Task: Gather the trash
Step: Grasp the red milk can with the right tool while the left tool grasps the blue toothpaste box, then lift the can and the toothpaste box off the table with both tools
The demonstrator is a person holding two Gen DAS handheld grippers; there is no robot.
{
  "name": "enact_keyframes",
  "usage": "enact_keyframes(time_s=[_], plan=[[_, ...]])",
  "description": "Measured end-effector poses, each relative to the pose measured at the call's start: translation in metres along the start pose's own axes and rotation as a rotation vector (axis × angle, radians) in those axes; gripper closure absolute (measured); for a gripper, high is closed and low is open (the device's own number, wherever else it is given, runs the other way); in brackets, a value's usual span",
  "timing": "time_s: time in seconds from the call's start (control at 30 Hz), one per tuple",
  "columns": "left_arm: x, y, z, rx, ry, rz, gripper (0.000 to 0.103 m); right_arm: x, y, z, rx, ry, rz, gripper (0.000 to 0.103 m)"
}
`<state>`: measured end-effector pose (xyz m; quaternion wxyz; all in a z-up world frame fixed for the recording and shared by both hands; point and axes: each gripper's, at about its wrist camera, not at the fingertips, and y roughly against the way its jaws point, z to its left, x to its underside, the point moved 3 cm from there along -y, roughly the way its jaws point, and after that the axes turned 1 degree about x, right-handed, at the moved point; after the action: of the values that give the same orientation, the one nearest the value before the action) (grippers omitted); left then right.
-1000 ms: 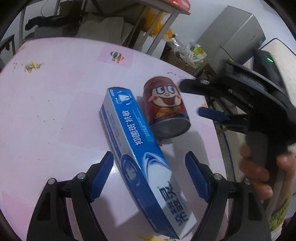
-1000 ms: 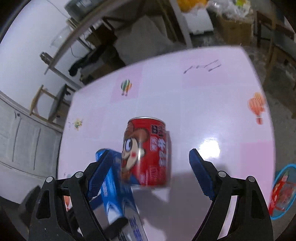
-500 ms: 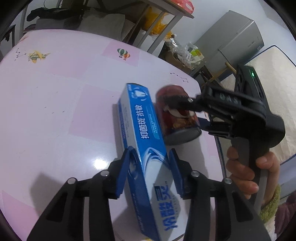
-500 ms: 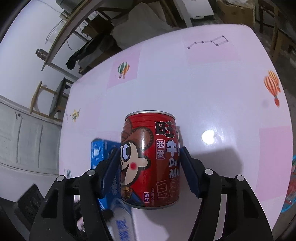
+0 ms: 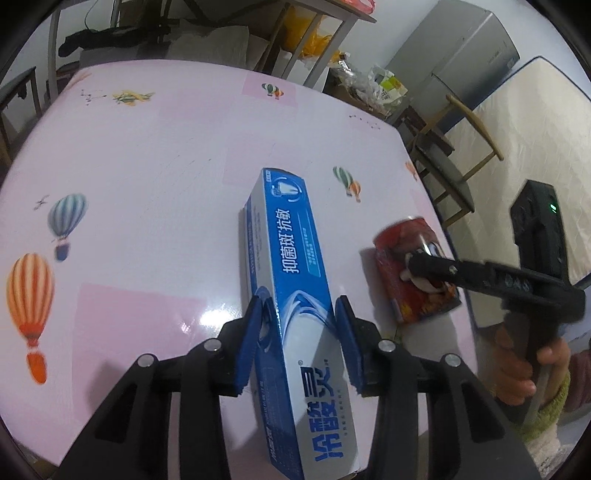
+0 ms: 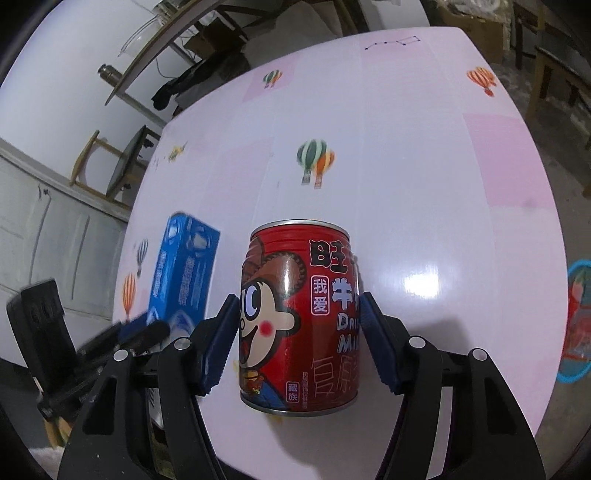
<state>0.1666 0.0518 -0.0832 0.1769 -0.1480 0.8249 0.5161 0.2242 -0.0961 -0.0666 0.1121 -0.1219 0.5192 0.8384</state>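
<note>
My left gripper (image 5: 299,339) is shut on a long blue toothpaste box (image 5: 291,280), held lengthwise between the blue pads above the pink table (image 5: 147,184). My right gripper (image 6: 299,332) is shut on a red drink can (image 6: 299,317) with a cartoon face, upright between its pads. In the left wrist view the can (image 5: 413,269) and the right gripper (image 5: 428,264) are at the right, near the table edge. In the right wrist view the box (image 6: 184,266) and the left gripper are at the lower left.
The table has balloon prints (image 5: 31,295). A blue-rimmed bin (image 6: 578,321) with red trash in it stands on the floor off the table's right edge. Chairs (image 5: 454,147), a shelf (image 5: 317,33) and clutter stand beyond the far edge.
Both grippers closed, the left on the toothpaste box and the right on the can. The box and the can have since moved apart, and both appear lifted off the table.
</note>
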Motion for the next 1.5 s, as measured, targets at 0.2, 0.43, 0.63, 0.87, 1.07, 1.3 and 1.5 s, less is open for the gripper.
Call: enact_keyframes(time_s=[0.2, 0.43, 0.63, 0.87, 1.07, 1.3, 1.5], plan=[[-0.005, -0.011, 0.0, -0.065, -0.031, 0.022, 0.055, 0.012, 0.003, 0.003, 0.035, 0.004, -0.014, 0.041], [-0.009, -0.025, 0.003, -0.106, -0.042, 0.042, 0.054, 0.009, -0.005, 0.002, 0.019, -0.023, 0.002, 0.039], [-0.013, -0.028, 0.004, -0.144, -0.059, 0.016, 0.055, 0.013, -0.005, -0.004, -0.006, -0.042, 0.02, 0.039], [-0.011, -0.027, 0.0, -0.159, -0.078, 0.0, 0.06, 0.018, -0.013, -0.009, -0.072, -0.084, 0.051, 0.039], [-0.009, -0.025, -0.001, -0.172, -0.087, -0.019, 0.064, 0.02, -0.011, -0.01, -0.088, -0.098, 0.039, 0.04], [-0.008, -0.019, -0.003, -0.177, -0.093, -0.035, 0.067, 0.023, -0.008, -0.006, -0.083, -0.092, 0.02, 0.04], [-0.009, -0.014, -0.004, -0.182, -0.102, -0.054, 0.069, 0.023, -0.005, -0.005, -0.077, -0.085, 0.005, 0.041]])
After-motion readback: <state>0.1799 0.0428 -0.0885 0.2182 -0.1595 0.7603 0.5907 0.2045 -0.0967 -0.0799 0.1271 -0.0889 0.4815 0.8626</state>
